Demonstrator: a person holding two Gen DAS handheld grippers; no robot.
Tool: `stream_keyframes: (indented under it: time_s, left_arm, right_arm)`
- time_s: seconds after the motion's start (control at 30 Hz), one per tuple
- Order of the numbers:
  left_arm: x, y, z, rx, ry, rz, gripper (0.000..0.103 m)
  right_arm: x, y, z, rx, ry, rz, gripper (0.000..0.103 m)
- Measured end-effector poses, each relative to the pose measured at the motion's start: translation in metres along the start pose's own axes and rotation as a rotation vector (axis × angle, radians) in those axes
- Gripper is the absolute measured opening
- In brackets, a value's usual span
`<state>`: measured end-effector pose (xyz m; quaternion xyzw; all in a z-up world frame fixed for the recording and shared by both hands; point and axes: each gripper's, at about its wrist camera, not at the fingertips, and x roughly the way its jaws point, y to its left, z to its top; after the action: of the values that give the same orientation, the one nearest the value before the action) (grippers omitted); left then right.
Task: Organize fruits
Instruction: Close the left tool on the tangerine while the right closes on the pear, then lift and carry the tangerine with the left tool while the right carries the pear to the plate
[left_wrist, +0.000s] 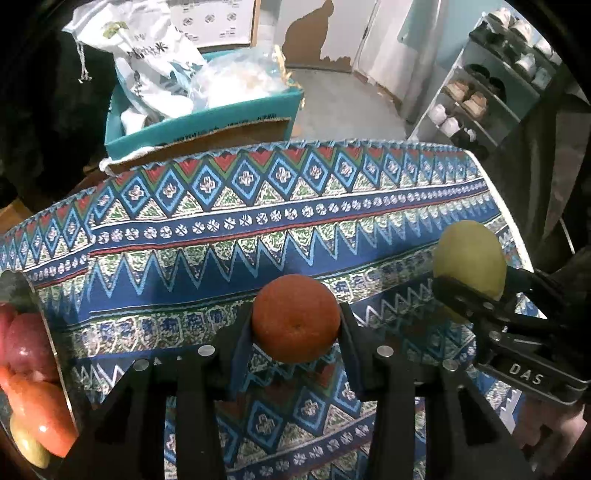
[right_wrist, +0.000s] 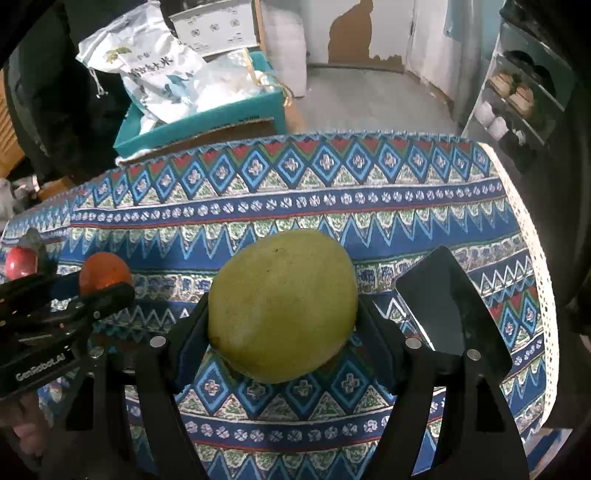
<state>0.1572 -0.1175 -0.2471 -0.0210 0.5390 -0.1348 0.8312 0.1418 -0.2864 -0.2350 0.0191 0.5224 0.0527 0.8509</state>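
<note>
My left gripper (left_wrist: 295, 325) is shut on an orange (left_wrist: 295, 317) and holds it above the patterned tablecloth (left_wrist: 258, 221). My right gripper (right_wrist: 282, 314) is shut on a yellow-green mango (right_wrist: 282, 302), also above the cloth. In the left wrist view the mango (left_wrist: 469, 258) and the right gripper (left_wrist: 476, 295) show at the right. In the right wrist view the orange (right_wrist: 105, 273) and the left gripper (right_wrist: 92, 291) show at the left. A metal bowl (left_wrist: 40, 332) at the far left holds red, orange and yellow fruits (left_wrist: 33, 406).
A black phone (right_wrist: 450, 314) lies on the cloth at the right. Behind the table stands a teal box (left_wrist: 207, 122) with white bags. A shoe rack (left_wrist: 491, 88) stands at the back right. The table edge curves at the right (right_wrist: 532, 258).
</note>
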Motion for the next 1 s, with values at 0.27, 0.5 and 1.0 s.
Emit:
stream_keyframes:
  time_s: [0.27,0.5,1.0]
  left_arm:
    - [-0.036,-0.004,-0.002,0.004,-0.057,0.003,0.044]
    - [-0.071,-0.009,-0.004,0.022,-0.112,0.0,0.044]
    - [-0.143,-0.015,-0.008,0.042,-0.247,-0.015,0.044]
  right_arm:
    - [-0.026,0.007,0.003,-0.012,-0.062,0.01,0.074]
    - [-0.057,0.016,0.007,-0.037,-0.128,0.017,0.074]
    - [-0.121,0.03,0.013,-0.056,-0.257,0.043,0.074]
